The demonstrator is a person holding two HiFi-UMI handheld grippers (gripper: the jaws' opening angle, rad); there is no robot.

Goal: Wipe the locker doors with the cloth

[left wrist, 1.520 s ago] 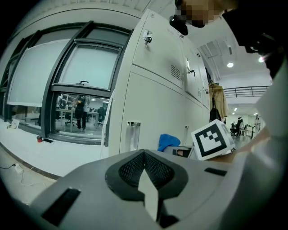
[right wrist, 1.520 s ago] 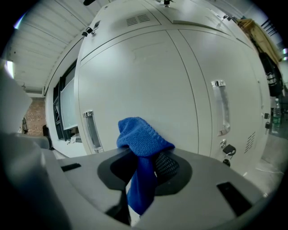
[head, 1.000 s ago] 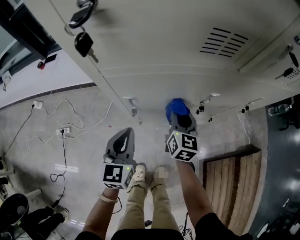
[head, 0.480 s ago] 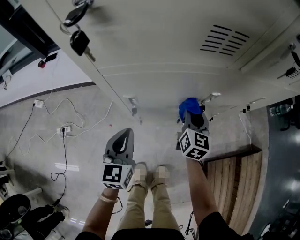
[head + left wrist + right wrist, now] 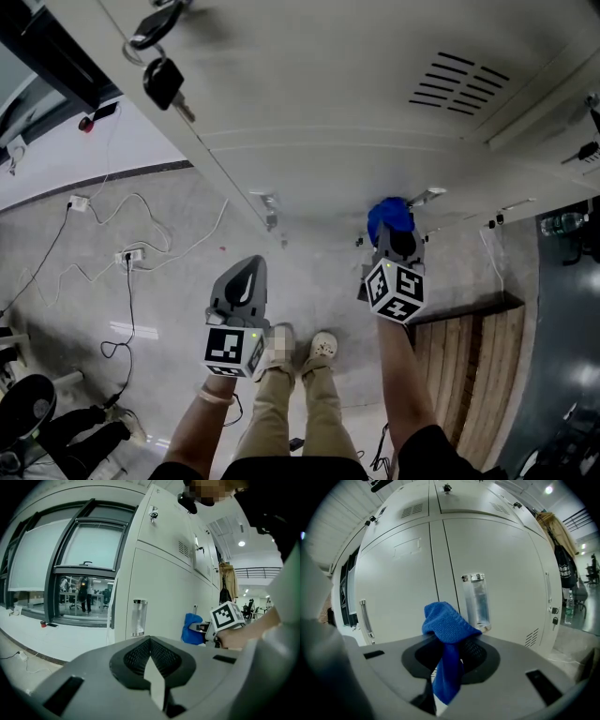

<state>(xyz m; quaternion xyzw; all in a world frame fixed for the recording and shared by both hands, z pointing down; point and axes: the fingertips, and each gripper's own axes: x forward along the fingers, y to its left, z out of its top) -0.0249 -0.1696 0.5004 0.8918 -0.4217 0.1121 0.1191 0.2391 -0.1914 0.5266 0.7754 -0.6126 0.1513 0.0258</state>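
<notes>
A blue cloth (image 5: 389,218) (image 5: 446,634) (image 5: 191,629) is pinched in my right gripper (image 5: 394,242) (image 5: 449,663), which is shut on it and holds it up to the lower white locker door (image 5: 328,164) (image 5: 497,573), close to a clear door handle (image 5: 476,602). My left gripper (image 5: 246,286) (image 5: 152,677) hangs back from the lockers with its jaws shut and nothing between them. In the left gripper view the right gripper and the cloth appear at the right, against the door (image 5: 164,592).
A key bunch (image 5: 159,70) hangs from an upper lock. Vent slots (image 5: 455,80) mark the upper door. On the floor lie white cables and a power strip (image 5: 127,260); a wooden pallet (image 5: 469,361) lies at the right. The person's shoes (image 5: 323,347) stand below.
My right gripper has slid the blue cloth to the right along the lower door. The left gripper has stayed where it was.
</notes>
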